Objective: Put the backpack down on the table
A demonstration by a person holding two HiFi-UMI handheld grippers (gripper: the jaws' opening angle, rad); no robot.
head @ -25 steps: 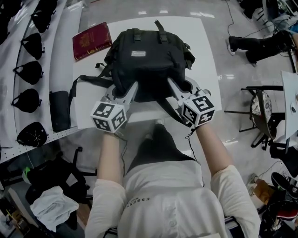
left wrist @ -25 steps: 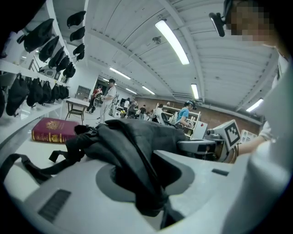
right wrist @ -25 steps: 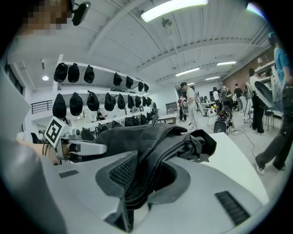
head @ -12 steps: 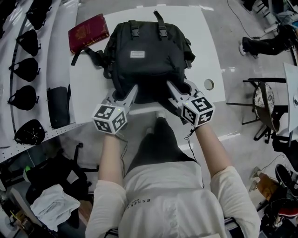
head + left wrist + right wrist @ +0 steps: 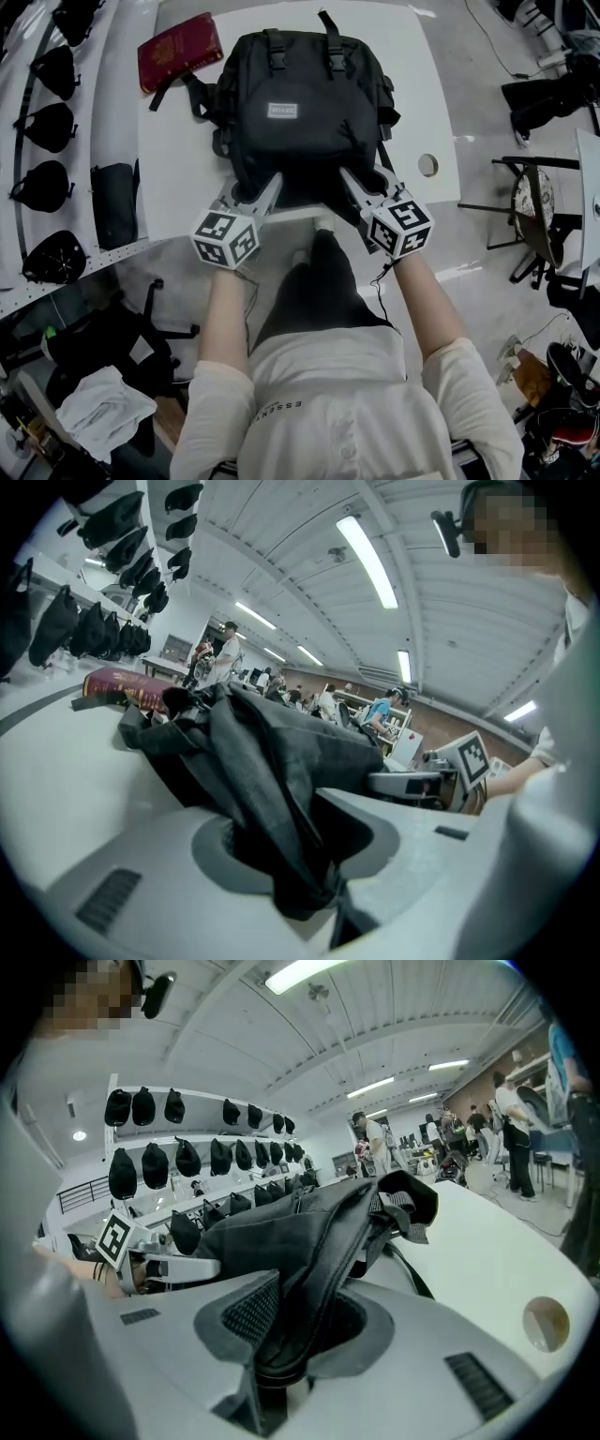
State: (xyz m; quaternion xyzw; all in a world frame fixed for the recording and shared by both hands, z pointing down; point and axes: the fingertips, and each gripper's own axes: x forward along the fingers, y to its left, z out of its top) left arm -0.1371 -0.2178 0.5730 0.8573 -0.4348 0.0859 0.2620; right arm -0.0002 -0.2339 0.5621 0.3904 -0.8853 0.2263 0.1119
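Along the left side, a white shelf carries a row of black caps (image 5: 42,183) and a dark pouch (image 5: 112,202) whose contents do not show. Just right of it stands the white table (image 5: 178,169), with a red book (image 5: 180,52) at its far left corner. The black backpack (image 5: 300,103) lies across the middle of the table with its buckled straps at the far end. It looks closed, and nothing inside it can be seen. One loose strap trails toward the book. A round hole (image 5: 427,166) sits in the tabletop near the right edge.

The backpack's near end reaches the near table edge, and both tongs meet it there. The left gripper (image 5: 251,190) holds the near left corner. Its jaws stand narrow, with a bunched fold of black fabric pinched between them. The right gripper (image 5: 370,183) takes the near right corner on a padded edge of the bag. Its jaws have just been opening a little, yet that edge sits wedged between them.

Both grippers angle inward and slightly down toward the bag, with their marker cubes toward the person. The left forearm (image 5: 225,309) and right forearm (image 5: 422,300) reach forward, roughly parallel, from the person standing at the near edge.
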